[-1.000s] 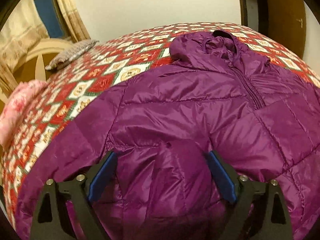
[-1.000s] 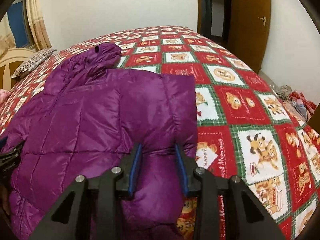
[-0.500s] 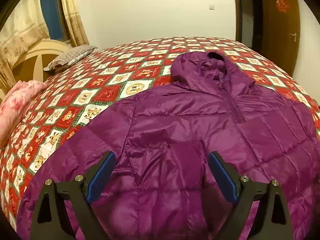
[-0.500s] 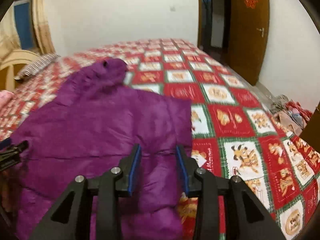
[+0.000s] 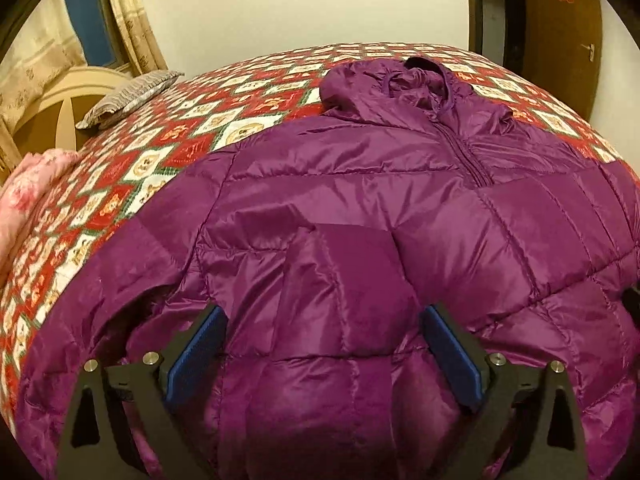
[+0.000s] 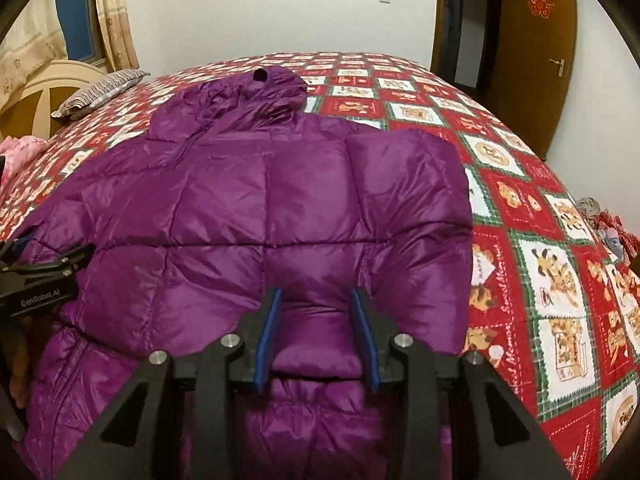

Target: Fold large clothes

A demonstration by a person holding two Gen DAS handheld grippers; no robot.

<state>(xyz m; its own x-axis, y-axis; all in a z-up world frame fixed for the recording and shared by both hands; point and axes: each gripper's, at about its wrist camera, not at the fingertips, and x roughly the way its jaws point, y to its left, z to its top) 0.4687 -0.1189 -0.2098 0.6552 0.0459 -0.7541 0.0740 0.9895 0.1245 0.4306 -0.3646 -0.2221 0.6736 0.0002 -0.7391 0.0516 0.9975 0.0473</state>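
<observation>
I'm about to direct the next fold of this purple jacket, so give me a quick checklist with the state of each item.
1. Jacket flat on the bed: ok, front up.
2. Zip closed: ok on the part in view.
3. Right sleeve folded in: ok, it lies over the body.
4. Left sleeve folded in: not ok, it lies spread out.
5. Left tongs open: ok, wide.
6. Right tongs gripping cloth: cannot tell; fabric sits between the pads.

Striped pillow [image 5: 128, 98], pink bedding [image 5: 28, 188], wooden door [image 6: 536, 52].
</observation>
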